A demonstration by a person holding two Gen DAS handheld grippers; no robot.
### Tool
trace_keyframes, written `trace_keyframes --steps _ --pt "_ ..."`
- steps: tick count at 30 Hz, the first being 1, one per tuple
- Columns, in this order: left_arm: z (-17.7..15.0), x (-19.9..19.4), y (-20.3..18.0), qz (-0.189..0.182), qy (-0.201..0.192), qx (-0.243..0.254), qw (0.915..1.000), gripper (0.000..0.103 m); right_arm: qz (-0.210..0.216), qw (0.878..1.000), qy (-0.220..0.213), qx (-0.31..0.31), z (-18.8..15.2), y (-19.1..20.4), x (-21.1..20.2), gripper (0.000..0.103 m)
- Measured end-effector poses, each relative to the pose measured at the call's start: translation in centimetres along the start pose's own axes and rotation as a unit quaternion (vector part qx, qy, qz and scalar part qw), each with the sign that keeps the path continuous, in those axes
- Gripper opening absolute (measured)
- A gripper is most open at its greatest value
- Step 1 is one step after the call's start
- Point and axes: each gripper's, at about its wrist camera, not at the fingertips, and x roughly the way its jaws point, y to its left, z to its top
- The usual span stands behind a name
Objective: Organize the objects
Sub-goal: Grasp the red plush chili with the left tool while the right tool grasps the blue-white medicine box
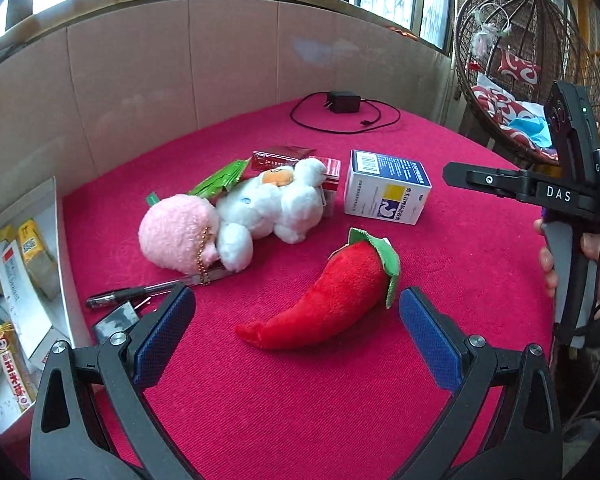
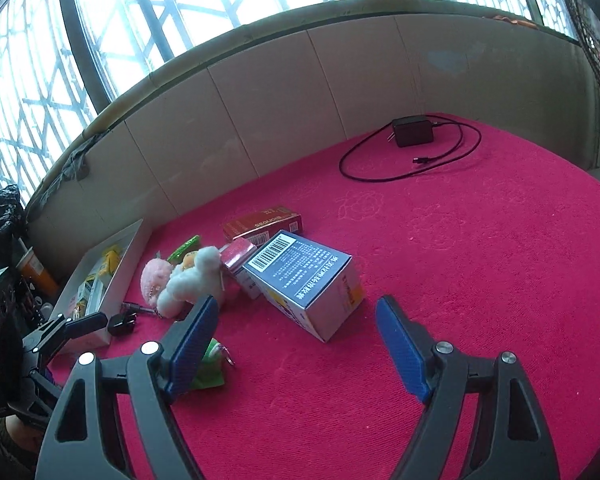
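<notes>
The left hand-held gripper gapes wide at frame bottom, the red plush chili pepper lying between its blue pads, untouched.

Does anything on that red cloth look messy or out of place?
Yes. The plush doll lies tumbled on its side over the red packets and a green wrapper, a loose heap. The blue-and-white box sits askew beside it.

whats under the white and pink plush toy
A clear pen pokes out from under the plush toy, and a green packet and red boxes show behind. Anything else beneath is covered.
</notes>
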Motion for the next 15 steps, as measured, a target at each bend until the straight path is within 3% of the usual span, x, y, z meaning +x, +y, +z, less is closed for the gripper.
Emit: trace_keyframes --steps 8,15 --pt "-0.1 1.6 -1.1 -0.021 0.013 0.018 0.9995 0.103 0.008 0.995 0.049 -0.088 1.6 -1.2 2.5 0.081" --pt "0.7 3.1 -2.6 -0.023 0.023 0.050 0.9982 0.103 0.032 0.982 0.080 -0.166 2.0 0.9 5.5 0.081"
